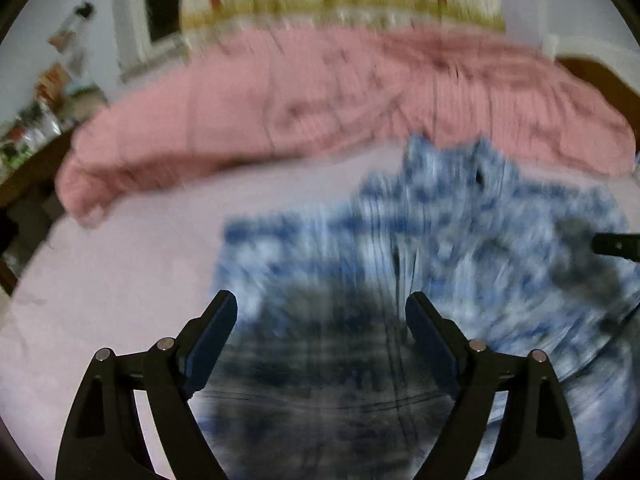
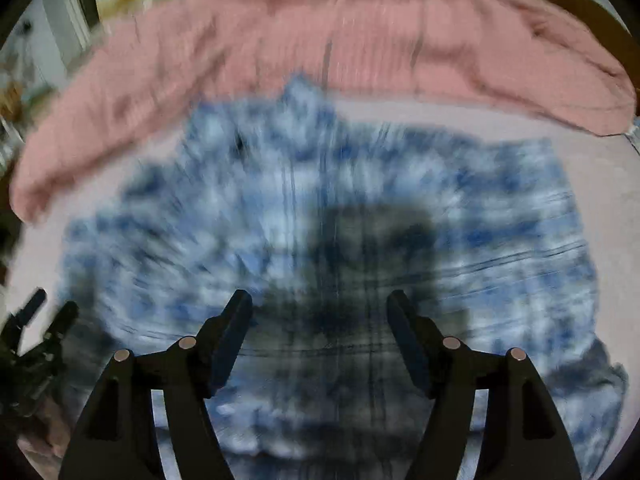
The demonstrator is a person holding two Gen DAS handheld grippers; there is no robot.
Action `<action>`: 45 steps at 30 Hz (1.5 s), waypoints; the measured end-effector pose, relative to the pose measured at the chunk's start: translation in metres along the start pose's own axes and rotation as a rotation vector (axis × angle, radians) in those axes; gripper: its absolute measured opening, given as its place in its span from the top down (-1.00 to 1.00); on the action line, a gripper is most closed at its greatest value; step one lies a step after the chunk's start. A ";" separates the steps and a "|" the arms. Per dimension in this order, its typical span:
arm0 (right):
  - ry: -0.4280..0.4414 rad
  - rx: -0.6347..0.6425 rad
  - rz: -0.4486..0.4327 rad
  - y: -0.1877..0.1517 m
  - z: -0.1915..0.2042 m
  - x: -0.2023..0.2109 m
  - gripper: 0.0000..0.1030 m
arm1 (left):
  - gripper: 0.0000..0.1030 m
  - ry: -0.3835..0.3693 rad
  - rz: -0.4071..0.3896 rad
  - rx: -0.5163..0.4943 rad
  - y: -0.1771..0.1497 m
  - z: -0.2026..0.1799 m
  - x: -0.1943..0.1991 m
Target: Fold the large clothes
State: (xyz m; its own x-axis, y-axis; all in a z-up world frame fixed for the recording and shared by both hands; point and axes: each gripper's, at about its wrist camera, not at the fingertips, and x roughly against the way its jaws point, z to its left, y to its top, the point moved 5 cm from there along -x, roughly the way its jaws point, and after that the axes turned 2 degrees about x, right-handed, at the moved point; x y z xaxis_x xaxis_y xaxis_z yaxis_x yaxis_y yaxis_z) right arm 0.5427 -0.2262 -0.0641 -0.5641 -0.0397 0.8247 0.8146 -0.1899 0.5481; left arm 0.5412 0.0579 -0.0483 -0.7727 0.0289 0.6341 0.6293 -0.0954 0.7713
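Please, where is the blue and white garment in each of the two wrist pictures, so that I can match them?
Left wrist: the blue and white garment fills the centre and right, under the open left gripper.
Right wrist: the same garment spreads over the middle, under the open right gripper.
Shared landmark: the pink blanket lies bunched across the bed just beyond the garment in both.

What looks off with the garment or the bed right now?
The blue-and-white garment lies rumpled, its far edge bunched into a peak by the pink blanket. Both frames are motion-blurred. Left gripper and right gripper are open and empty.
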 end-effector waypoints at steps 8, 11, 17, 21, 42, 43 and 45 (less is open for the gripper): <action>0.013 0.089 -0.338 -0.012 -0.004 0.184 -0.63 | -0.67 0.063 -0.345 0.069 0.036 0.025 0.175; 0.018 0.091 -0.427 -0.041 -0.015 0.244 -0.65 | -0.73 -0.012 -0.413 0.117 0.028 0.032 0.240; 0.084 0.078 -0.629 -0.087 -0.029 0.344 -0.75 | -0.98 -0.061 -0.511 -0.026 -0.008 0.030 0.330; 0.079 0.099 -0.690 -0.114 -0.031 0.369 -0.86 | -0.99 -0.018 -0.510 -0.003 -0.028 0.043 0.358; 0.207 0.138 -0.708 -0.194 -0.013 0.465 -1.00 | -0.99 -0.007 -0.686 0.023 -0.025 0.055 0.497; 0.194 0.147 -0.714 -0.196 -0.013 0.466 -1.00 | -0.99 -0.006 -0.689 0.014 -0.019 0.058 0.504; 0.140 0.141 -0.737 -0.199 -0.015 0.467 -1.00 | -0.99 0.006 -0.692 0.003 -0.013 0.060 0.512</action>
State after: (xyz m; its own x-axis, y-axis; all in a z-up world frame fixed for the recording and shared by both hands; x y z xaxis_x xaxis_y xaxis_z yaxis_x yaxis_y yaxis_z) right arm 0.1156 -0.2213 0.2097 -0.9727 -0.0773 0.2187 0.2252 -0.0889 0.9703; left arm 0.1423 0.1341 0.2696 -0.9971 0.0762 -0.0043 -0.0084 -0.0542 0.9985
